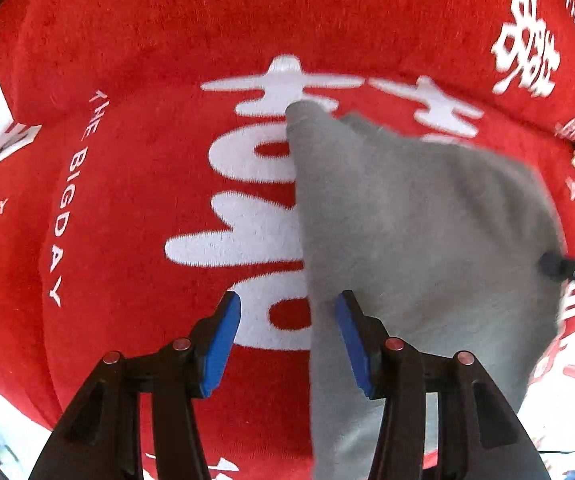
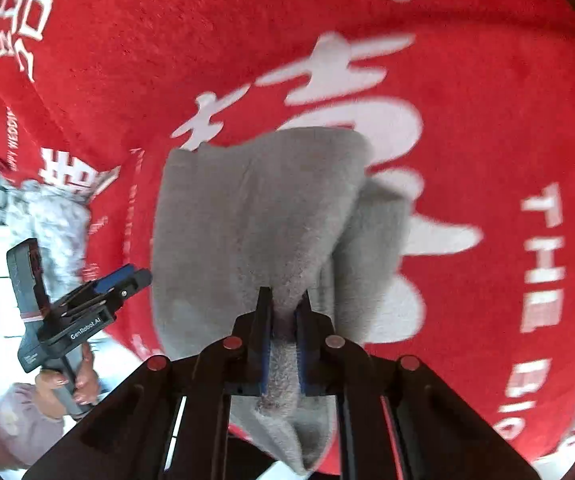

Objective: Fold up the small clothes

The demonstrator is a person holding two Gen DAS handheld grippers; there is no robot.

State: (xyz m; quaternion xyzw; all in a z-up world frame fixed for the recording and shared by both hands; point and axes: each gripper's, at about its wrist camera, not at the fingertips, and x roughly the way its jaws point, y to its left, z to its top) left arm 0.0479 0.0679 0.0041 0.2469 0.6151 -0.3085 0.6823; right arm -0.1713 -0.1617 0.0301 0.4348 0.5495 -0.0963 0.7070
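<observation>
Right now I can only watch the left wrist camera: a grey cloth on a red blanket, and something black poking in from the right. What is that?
Observer: That is the right gripper, shut on a bunched fold of the grey cloth.
Operator: Is the cloth lying flat over there?
Observer: No, near that grip it is doubled into thick folds on the red blanket.
Operator: Who is holding my gripper?
Observer: A person's hand grips the handle of the left gripper, which sits beside the cloth's edge.
</observation>
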